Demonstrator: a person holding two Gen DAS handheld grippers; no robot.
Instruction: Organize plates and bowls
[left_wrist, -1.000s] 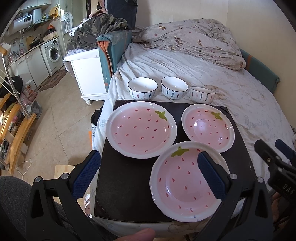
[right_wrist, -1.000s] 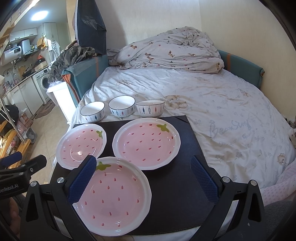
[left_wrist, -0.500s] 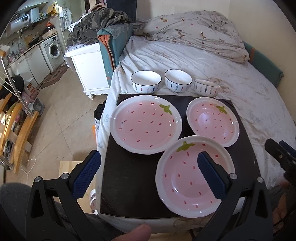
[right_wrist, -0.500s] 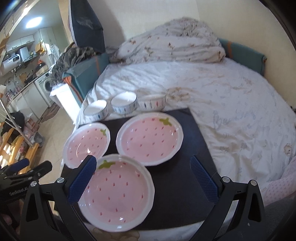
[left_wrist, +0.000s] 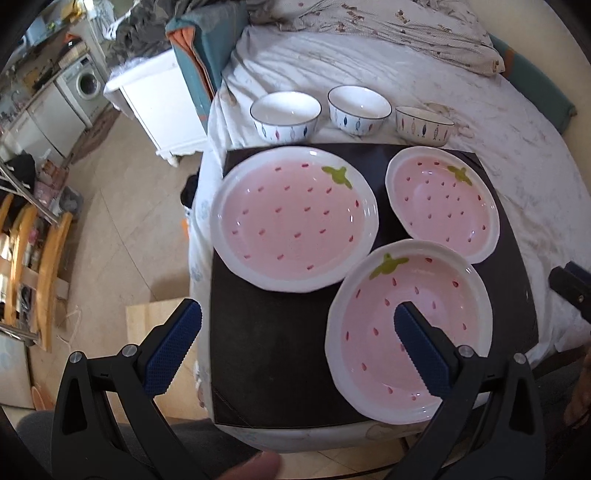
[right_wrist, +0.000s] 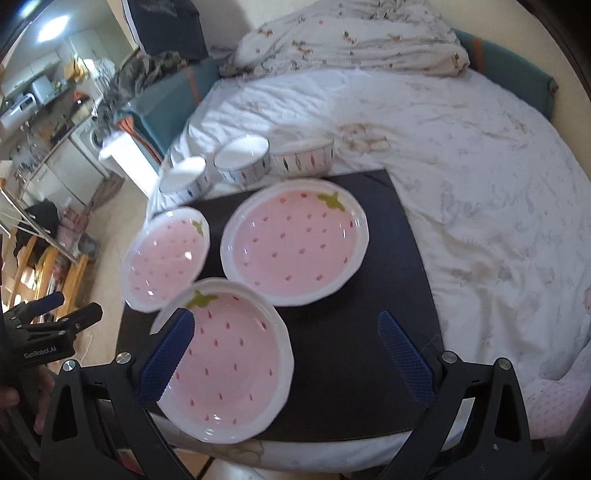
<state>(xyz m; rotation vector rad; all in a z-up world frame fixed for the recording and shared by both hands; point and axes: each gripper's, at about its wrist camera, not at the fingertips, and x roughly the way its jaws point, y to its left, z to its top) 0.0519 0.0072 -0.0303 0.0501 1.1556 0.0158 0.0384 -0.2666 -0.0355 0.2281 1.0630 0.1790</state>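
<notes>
Three pink strawberry plates lie on a black mat (left_wrist: 266, 343) on the bed: a large one (left_wrist: 291, 225) at far left, a smaller one (left_wrist: 443, 206) at far right, and a near one (left_wrist: 410, 328). Three white bowls (left_wrist: 284, 120) (left_wrist: 358, 109) (left_wrist: 423, 123) stand in a row behind the mat. My left gripper (left_wrist: 295, 343) is open and empty above the mat's near edge. My right gripper (right_wrist: 288, 354) is open and empty above the near plate (right_wrist: 229, 358); it also shows at the left wrist view's right edge (left_wrist: 572, 288).
A crumpled duvet (right_wrist: 351, 40) lies at the head of the bed. A white cabinet (left_wrist: 162, 99) stands left of the bed, with tiled floor (left_wrist: 122, 221) and wooden shelving (left_wrist: 33, 258) further left. The white sheet (right_wrist: 498, 203) spreads right of the mat.
Both grippers have risen and tilted downward, so the plates sit lower and closer in view. The plates and bowls have not moved. Both grippers stay open.
</notes>
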